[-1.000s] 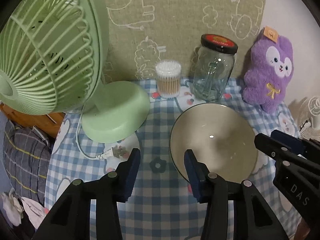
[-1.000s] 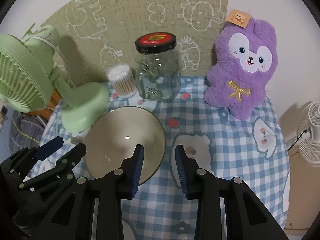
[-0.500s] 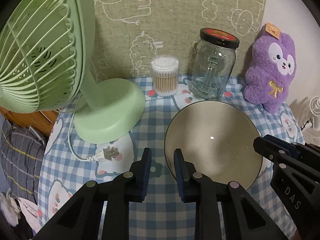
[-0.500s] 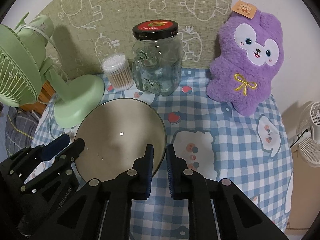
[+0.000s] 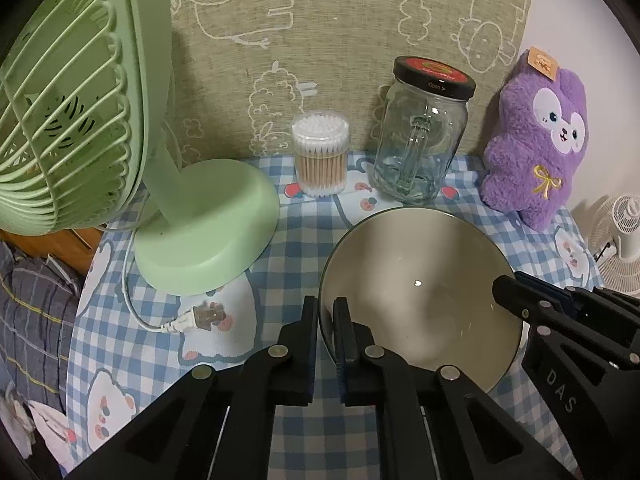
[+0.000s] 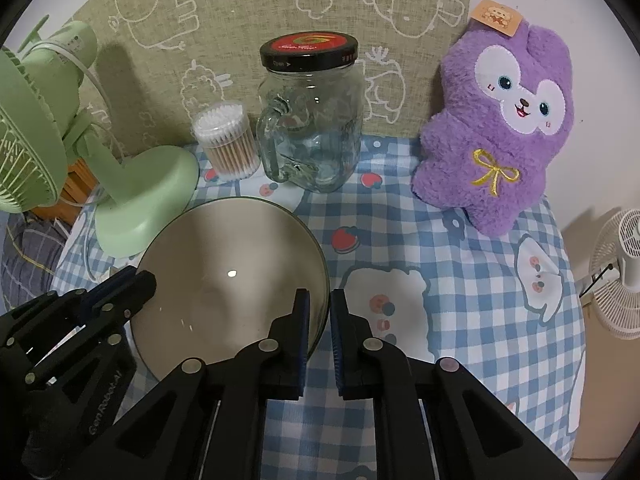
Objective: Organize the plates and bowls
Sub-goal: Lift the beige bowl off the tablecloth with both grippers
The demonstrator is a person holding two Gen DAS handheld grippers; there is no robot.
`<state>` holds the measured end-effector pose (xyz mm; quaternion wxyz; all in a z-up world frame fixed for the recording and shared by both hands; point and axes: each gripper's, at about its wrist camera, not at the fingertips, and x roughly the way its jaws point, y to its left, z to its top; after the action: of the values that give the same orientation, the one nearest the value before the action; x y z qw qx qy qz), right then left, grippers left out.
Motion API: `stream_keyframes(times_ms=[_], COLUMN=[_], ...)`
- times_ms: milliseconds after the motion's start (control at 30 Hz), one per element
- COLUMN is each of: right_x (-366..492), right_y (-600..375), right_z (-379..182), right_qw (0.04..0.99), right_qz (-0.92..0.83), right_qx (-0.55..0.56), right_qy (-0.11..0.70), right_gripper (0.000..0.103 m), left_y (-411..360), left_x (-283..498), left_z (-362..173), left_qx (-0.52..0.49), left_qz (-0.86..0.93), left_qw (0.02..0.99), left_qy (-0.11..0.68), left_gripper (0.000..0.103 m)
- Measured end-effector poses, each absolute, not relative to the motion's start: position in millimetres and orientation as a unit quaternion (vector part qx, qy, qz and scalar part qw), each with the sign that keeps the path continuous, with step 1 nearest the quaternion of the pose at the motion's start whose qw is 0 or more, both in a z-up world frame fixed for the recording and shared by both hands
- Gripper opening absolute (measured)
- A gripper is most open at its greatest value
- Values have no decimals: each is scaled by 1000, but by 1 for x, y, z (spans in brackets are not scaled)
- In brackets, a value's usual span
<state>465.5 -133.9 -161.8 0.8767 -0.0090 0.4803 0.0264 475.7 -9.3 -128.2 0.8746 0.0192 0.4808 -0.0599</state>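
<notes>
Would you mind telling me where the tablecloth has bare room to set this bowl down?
Free: the checked cloth right of the bowl, in front of the purple plush. Crowded: the back row of cotton swabs and glass jar, and the left side, with the fan base.

Left claw (image 5: 324, 320) nearly closed, fingers pinching close together; right claw (image 6: 319, 312) likewise.

Green fan (image 5: 200, 236) crowds the bowl (image 5: 416, 292) left; jar (image 5: 420, 140) behind; cloth (image 6: 460, 300) right lies bare.
</notes>
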Motion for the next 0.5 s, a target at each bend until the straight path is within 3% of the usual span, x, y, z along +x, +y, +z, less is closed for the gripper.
stream_keyframes(times_ms=[500], right_x=[463], right_y=[-137], right_z=[-163], right_qw=[873], right_qz=[18], right_qx=[-7], right_qy=[488], right_gripper=[10], left_y=[-15], left_x=[464], left_z=[-125], left_qx=[26], left_qz=[-59], left_qw=[873], left_qy=[483], left_gripper=[3])
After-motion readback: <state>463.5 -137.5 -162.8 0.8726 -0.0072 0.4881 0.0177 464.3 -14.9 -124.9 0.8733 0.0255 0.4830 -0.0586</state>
